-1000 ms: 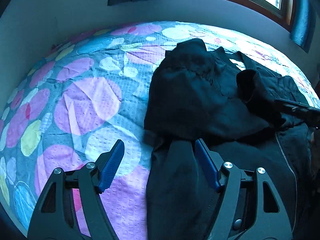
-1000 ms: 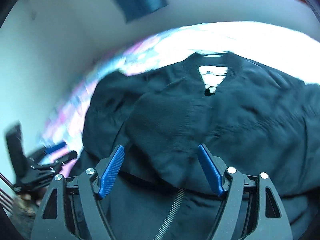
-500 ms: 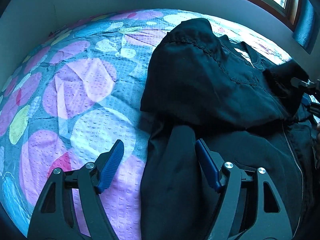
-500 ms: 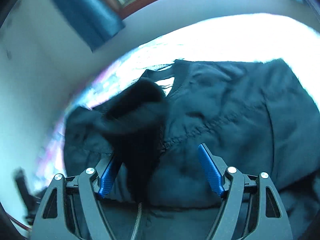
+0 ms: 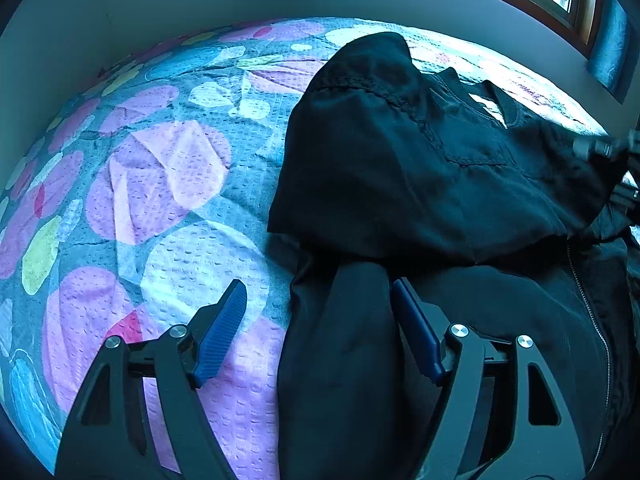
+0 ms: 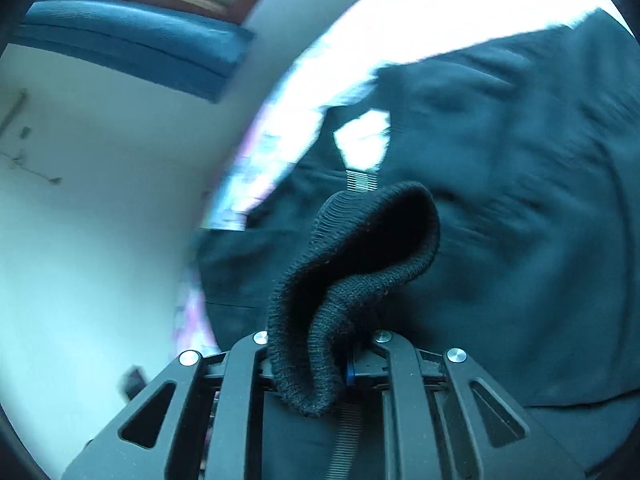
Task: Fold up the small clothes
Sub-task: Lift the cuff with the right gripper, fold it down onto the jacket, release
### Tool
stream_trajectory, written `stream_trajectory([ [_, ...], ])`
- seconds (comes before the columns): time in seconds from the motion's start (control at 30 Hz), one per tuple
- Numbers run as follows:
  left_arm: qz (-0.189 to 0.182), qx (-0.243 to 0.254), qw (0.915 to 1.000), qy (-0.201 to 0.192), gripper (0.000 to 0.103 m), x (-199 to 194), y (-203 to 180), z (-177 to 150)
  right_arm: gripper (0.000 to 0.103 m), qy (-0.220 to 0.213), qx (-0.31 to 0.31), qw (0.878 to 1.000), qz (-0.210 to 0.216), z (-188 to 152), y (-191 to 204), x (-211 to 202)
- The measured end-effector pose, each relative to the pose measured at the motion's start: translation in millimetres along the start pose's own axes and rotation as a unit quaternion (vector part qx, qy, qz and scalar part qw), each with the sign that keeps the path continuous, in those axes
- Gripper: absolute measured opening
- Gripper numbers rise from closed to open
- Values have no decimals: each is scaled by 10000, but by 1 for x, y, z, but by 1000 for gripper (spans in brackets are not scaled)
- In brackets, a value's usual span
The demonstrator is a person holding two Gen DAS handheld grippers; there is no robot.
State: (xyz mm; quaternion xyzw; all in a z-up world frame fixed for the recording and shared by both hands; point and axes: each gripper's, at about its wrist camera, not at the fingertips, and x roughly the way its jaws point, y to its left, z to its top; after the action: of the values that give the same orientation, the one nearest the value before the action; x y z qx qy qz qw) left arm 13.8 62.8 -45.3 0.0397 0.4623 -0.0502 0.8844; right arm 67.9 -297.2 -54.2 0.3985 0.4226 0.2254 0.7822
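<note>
Black jacket (image 5: 420, 168) lies on the dotted bedspread (image 5: 168, 184), filling the left wrist view from 12 to 5 o'clock, one sleeve folded across its chest. Left gripper (image 5: 316, 312) at 6 o'clock stands wide, blue pads (image 5: 222, 332) apart; a fold of the jacket lies between them, just beside the right pad, the left pad over bare bedspread. Right gripper (image 6: 320, 360) at 6 o'clock of its own view: jaws closing, pinching the ribbed knit cuff (image 6: 360, 264), which loops up toward 12.
</note>
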Motion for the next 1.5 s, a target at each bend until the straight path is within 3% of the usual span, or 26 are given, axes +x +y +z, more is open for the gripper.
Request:
stream_trajectory([
  [0.17, 87, -89, 9999, -27, 80, 0, 0, 8, 15, 34, -377, 9938, 1044, 22, 95, 11],
  [0.33, 223, -232, 9994, -96, 83, 4, -5, 24, 15, -7, -977, 9750, 1997, 37, 197, 8],
  [0.43, 676, -371, 9970, -58, 85, 18, -5, 37, 15, -118, -1237, 9671, 2221, 38, 229, -2],
  [0.5, 936, -619, 9937, -25, 85, 25, 5, 42, 15, -178, -1338, 9654, 2229, 36, 228, -10],
  [0.6, 1132, -1166, 9867, 36, 89, 32, 30, 44, 15, -337, -1361, 9741, 1772, 32, 195, -20],
  [0.73, 694, -1761, 9816, 251, 90, 42, 54, 34, 15, -438, -730, 9933, 783, 18, 93, -42],
  [0.87, 727, -1697, 9826, 198, 92, 38, 53, 30, 15, -264, 154, 9992, -244, -6, -13, -43],
  [1.0, 795, -1580, 9841, 172, 94, 42, 51, 28, 14, -49, 628, 9972, -391, -31, -69, -38],
  [1.13, 736, -1638, 9837, 137, 94, 38, 47, 25, 15, -36, 498, 9985, -226, -27, -74, -32],
  [1.2, 726, -1628, 9839, 150, 94, 35, 48, 23, 22, 58, 368, 9989, -275, -25, -70, -32],
  [1.33, 717, -1470, 9862, 242, 94, 27, 55, 13, 31, 145, 102, 9979, -621, -16, -64, -45],
  [1.47, 764, -1160, 9902, 143, 94, 3, 56, 2, 33, -66, -399, 9924, -1166, 6, -44, -60],
  [1.5, 751, -1105, 9910, 66, 94, -2, 55, 3, 41, -106, -451, 9924, -1136, 11, -36, -61],
])
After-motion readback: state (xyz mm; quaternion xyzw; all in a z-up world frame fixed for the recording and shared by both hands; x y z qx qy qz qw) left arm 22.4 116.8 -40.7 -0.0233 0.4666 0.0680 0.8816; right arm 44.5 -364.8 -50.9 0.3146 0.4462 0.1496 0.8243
